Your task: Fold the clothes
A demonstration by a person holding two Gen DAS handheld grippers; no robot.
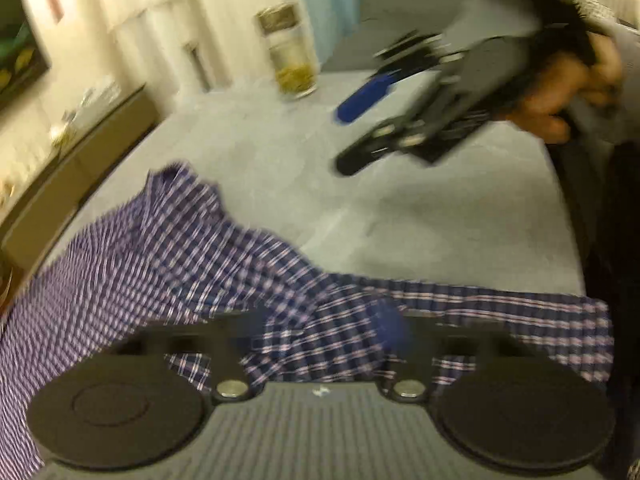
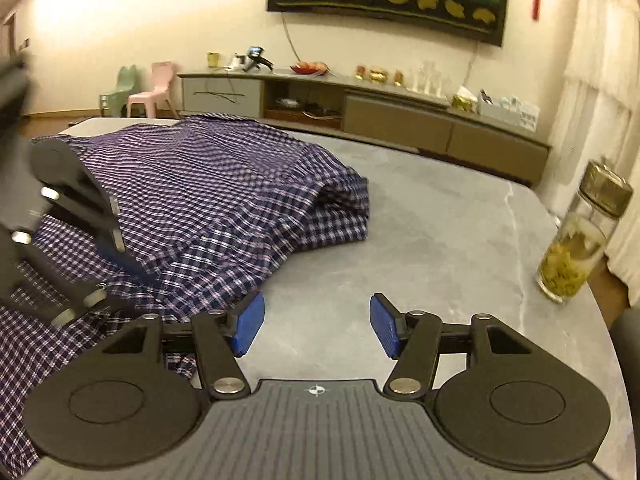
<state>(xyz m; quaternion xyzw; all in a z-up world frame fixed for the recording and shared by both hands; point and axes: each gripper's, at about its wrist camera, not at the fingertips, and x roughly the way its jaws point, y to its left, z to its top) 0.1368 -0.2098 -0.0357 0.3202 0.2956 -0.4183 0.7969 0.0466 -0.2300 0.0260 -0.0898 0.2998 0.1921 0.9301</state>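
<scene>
A purple-and-white checked shirt lies rumpled on the left part of the grey table; it also shows in the left wrist view. My left gripper is low over the shirt, its blue pads wide apart with cloth bunched between and over them; the view is blurred. It shows in the right wrist view at the left, pressed into the shirt. My right gripper is open and empty over bare table, just right of the shirt's edge. It shows in the left wrist view, held in a hand.
A glass bottle with a brass lid and yellow contents stands near the table's right edge, also in the left wrist view. A long low cabinet with small items runs along the far wall. Two small plastic chairs stand beyond the table.
</scene>
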